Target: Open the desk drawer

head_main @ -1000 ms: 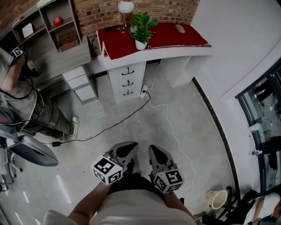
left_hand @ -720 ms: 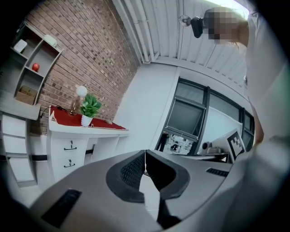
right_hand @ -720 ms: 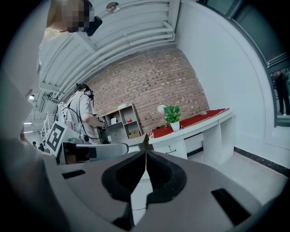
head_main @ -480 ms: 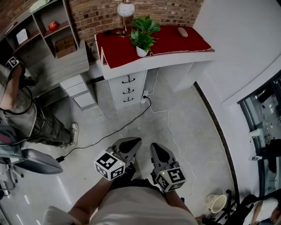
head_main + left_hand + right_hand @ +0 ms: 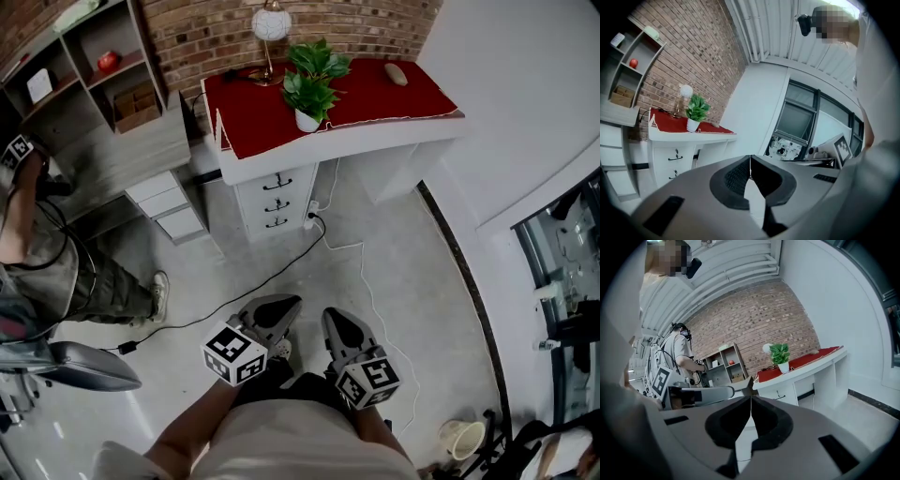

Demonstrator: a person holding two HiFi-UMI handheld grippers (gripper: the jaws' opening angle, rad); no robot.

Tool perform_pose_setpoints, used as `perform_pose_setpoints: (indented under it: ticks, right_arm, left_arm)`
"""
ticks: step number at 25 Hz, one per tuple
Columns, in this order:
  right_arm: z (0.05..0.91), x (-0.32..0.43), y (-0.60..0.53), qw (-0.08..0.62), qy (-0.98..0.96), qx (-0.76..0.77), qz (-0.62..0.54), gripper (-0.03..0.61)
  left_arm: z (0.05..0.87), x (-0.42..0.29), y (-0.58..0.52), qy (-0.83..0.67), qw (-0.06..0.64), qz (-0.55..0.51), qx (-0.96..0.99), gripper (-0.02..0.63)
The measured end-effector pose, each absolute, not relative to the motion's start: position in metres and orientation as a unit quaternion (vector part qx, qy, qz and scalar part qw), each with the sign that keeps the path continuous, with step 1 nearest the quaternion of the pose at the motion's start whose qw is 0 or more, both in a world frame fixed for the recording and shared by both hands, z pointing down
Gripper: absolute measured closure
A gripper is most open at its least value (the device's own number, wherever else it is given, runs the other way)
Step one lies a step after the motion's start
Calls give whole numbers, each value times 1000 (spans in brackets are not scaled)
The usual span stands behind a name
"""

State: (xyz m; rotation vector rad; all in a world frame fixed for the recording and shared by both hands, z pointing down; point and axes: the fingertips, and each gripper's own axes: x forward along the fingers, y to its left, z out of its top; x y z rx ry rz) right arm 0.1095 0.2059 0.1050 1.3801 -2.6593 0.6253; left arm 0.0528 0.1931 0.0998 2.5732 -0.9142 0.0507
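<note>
The white desk (image 5: 375,131) with a red cloth stands across the room by the brick wall. Its stack of three drawers (image 5: 275,195) faces me, all shut, each with a dark handle. My left gripper (image 5: 277,307) and right gripper (image 5: 335,321) are held close to my body, far short of the desk. Both are shut with nothing between the jaws. The drawers (image 5: 674,158) show low and to the left of the left gripper (image 5: 750,158) in its own view. In the right gripper view the desk (image 5: 801,369) lies beyond the shut right gripper (image 5: 751,399).
A potted plant (image 5: 310,86) and a lamp (image 5: 270,24) stand on the desk. A black cable (image 5: 234,292) and a white cable (image 5: 364,281) cross the floor. Left are a grey shelf unit (image 5: 103,94), a small drawer unit (image 5: 171,203), another person (image 5: 42,234) and a chair (image 5: 70,366).
The desk has slid lower and a little right in the head view as I moved nearer. Both grippers stay shut and in the same pose by my body.
</note>
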Motion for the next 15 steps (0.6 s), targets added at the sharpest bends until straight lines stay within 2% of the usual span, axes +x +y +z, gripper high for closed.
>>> perform_pose_setpoints:
  ticks: [15]
  right_arm:
    - [100, 91, 181, 31, -865, 453, 212, 560]
  left_arm:
    - [103, 40, 177, -318, 222, 9, 922, 603]
